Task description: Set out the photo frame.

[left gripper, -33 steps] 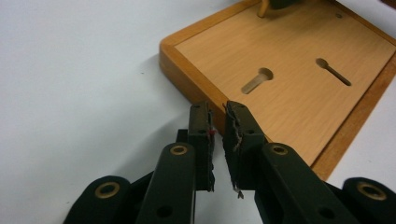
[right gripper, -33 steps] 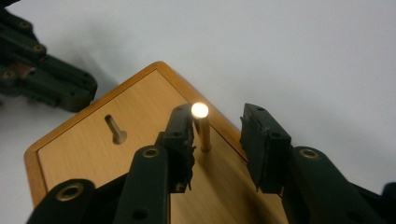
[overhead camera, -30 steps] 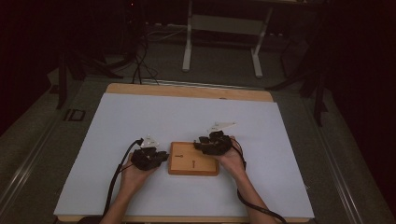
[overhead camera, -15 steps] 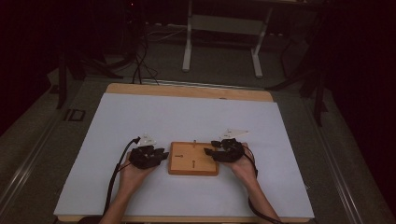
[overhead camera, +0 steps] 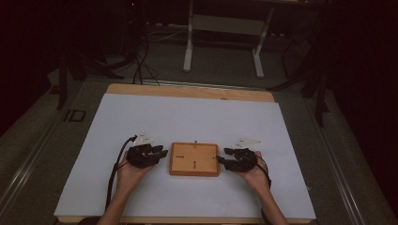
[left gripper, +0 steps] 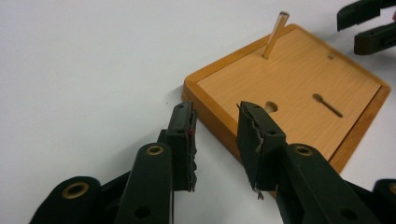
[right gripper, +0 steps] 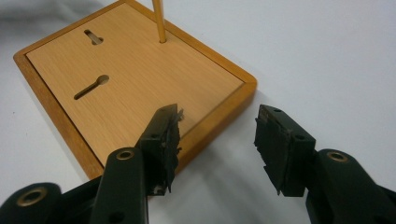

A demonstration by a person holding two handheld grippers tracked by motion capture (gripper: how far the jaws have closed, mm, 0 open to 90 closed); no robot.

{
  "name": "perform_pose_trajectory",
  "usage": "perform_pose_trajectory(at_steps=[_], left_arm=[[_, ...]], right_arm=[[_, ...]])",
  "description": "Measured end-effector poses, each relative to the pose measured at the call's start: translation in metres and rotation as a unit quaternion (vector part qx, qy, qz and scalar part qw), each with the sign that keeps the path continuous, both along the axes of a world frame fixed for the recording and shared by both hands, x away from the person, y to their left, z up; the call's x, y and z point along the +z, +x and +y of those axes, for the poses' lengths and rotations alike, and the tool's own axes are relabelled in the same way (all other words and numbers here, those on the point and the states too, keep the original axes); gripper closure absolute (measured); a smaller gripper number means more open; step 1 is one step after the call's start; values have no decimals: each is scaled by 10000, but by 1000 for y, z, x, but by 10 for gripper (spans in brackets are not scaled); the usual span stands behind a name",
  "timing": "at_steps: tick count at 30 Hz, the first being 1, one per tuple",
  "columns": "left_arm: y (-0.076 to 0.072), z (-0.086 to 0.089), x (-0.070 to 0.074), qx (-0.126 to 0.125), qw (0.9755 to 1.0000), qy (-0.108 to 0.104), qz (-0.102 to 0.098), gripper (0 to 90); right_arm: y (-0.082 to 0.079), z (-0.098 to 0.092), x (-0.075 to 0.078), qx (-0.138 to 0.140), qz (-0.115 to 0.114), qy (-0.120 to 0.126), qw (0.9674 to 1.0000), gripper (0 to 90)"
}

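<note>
While the left gripper [overhead camera: 162,153] sits just off the board's [overhead camera: 194,159] left edge, its jaws apart and clamping nothing, the right gripper [overhead camera: 222,159] sits just off the opposite edge, jaws just opened, empty too. Bare white sheet [overhead camera: 187,117] lies all round the board, nothing blocking. The board is flat, light wood with a raised rim, two keyhole slots [right gripper: 91,87] and a thin upright peg [left gripper: 274,35].
</note>
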State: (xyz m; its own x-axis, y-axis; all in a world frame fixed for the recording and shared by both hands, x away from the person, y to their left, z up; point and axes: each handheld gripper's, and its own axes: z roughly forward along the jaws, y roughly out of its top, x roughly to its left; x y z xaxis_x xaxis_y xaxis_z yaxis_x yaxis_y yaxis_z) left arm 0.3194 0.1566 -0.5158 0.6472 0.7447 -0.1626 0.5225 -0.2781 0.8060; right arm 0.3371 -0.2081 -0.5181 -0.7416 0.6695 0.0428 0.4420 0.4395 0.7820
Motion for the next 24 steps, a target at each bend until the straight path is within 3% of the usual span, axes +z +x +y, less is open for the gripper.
perform_pose_trajectory(at_steps=[6,13,20,24], left_arm=[[1,-6,12,-205,9996,188,-85,685],[12,-18,17,-407,9990,174,-92,706],[21,-40,21,-844,9956,385,-112,713],[26,-48,19,-917,9951,364,-80,726]], right_arm=[[-4,-8,3,-147,-57,146,9998,489],[-7,-19,5,-306,-166,194,9992,481],[-6,-24,0,-443,-109,275,9986,481],[-7,-22,-2,-429,-83,253,9987,480]])
